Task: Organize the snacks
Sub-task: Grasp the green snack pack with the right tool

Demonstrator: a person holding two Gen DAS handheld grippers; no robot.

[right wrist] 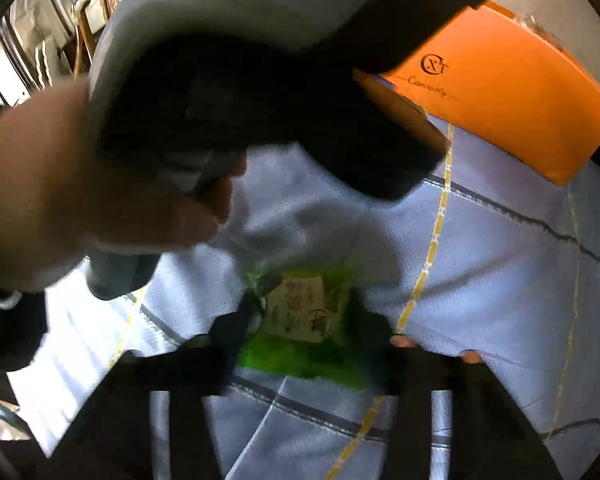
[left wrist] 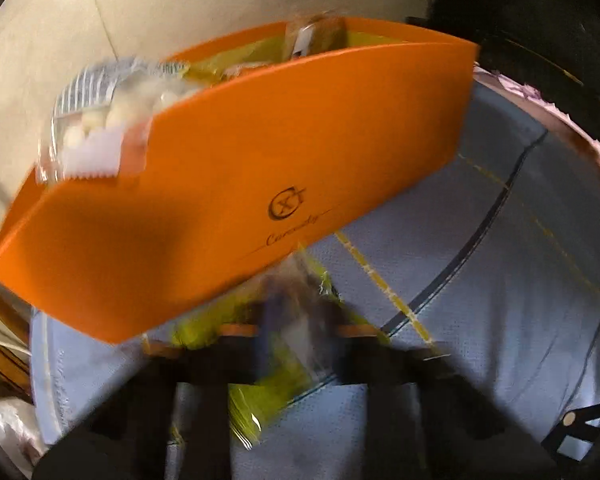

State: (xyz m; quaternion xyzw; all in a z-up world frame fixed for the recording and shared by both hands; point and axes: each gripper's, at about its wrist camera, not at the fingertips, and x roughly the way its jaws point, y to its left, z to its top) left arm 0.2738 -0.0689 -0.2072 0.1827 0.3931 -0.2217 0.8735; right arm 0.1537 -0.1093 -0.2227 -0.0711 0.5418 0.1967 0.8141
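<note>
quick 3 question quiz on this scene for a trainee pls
1. True or false: the orange box is empty.
2. The green packet between the fingers of the right gripper lies: A) on the checked cloth; B) inside the box; C) on a plate.
3. In a word or two: what colour is the blurred packet between the fingers of the left gripper?

Key
1. False: snack packets show above its rim.
2. A.
3. Yellow-green.
</note>
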